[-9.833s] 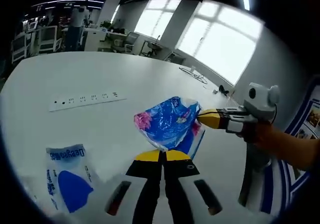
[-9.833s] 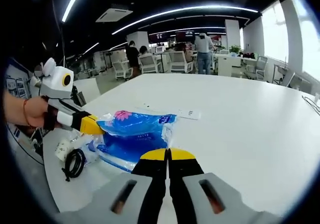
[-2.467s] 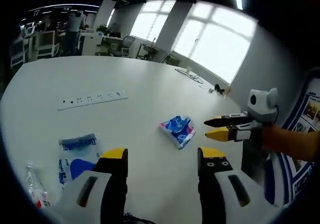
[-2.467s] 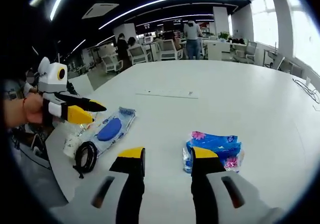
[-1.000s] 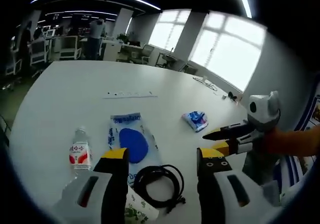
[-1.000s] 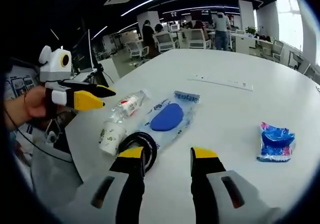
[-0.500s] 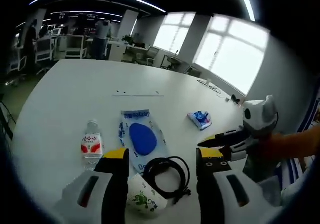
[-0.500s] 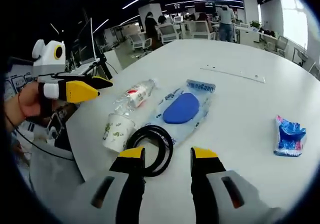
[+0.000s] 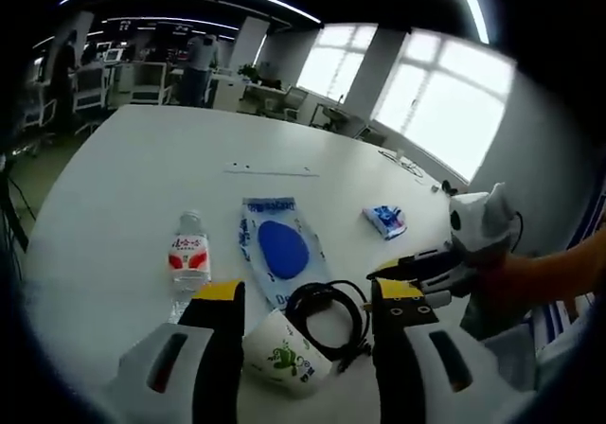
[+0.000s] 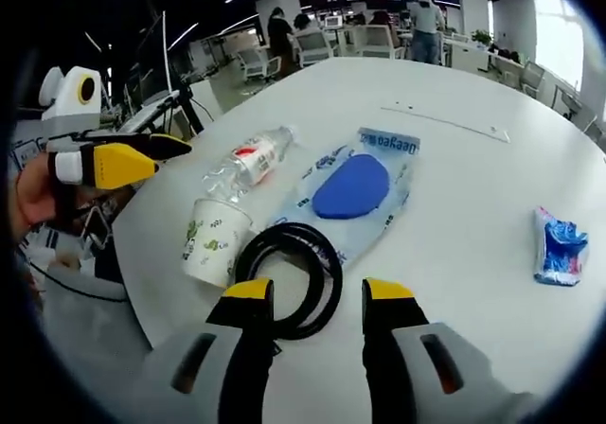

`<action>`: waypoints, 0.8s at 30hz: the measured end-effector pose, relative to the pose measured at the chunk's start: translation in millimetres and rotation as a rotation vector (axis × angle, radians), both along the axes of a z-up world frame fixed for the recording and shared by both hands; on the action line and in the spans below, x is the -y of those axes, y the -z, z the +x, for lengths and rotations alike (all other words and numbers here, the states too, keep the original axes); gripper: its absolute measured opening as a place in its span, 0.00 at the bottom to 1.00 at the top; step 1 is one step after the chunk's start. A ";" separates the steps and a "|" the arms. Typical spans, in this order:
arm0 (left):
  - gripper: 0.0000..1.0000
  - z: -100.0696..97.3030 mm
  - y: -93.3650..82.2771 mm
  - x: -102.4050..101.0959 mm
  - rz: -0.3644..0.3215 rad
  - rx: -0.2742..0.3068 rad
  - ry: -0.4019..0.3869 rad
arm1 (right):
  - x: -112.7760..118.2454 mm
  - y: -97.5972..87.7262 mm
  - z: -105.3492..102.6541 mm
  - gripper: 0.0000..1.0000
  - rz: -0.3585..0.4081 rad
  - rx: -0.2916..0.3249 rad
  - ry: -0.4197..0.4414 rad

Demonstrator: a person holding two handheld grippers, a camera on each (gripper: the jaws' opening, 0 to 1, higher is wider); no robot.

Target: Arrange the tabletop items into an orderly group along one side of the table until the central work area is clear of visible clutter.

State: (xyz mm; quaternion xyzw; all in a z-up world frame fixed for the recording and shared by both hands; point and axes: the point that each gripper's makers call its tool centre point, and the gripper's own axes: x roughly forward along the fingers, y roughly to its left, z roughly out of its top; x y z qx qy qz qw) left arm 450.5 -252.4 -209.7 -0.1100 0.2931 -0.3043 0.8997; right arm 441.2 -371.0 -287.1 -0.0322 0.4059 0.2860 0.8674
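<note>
Both sets of fingers spread wide, holding nothing: right gripper (image 10: pixel 309 296), left gripper (image 9: pixel 301 294). Coiled black rubber cable (image 10: pixel 289 277) directly ahead of right fingers on white bench (image 10: pixel 454 197); paper cup with green print (image 10: pixel 208 244) just left. Cable probably light, floppy; grip across bundled loops. Cup crushable; pinch rim gently.

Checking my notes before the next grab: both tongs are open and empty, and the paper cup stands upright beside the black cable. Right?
Not quite. The paper cup lies on its side, not upright, as the right gripper view shows. The rest holds: it is beside the black cable, and both the left tongs and right tongs are open and empty.
</note>
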 end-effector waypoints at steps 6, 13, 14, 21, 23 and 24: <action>0.54 -1.6 2.4 -6.6 -0.013 -0.005 -0.014 | -2.0 10.3 1.7 0.34 -0.020 -0.020 0.035; 0.53 -3.2 5.8 -11.7 -0.018 -0.008 -0.025 | -3.4 21.9 0.9 0.33 -0.047 -0.051 0.054; 0.53 -3.4 6.0 -12.3 -0.020 -0.008 -0.027 | -3.0 23.3 1.2 0.33 -0.051 -0.052 0.057; 0.53 -6.6 6.9 -15.9 -0.027 -0.008 -0.034 | -2.0 35.0 0.1 0.28 -0.079 -0.089 0.092; 0.53 -7.1 6.9 -17.1 -0.028 -0.008 -0.036 | -1.6 36.4 1.0 0.26 -0.081 -0.094 0.103; 0.53 -7.0 6.9 -18.0 -0.028 -0.006 -0.039 | -1.5 37.8 0.7 0.25 -0.086 -0.101 0.107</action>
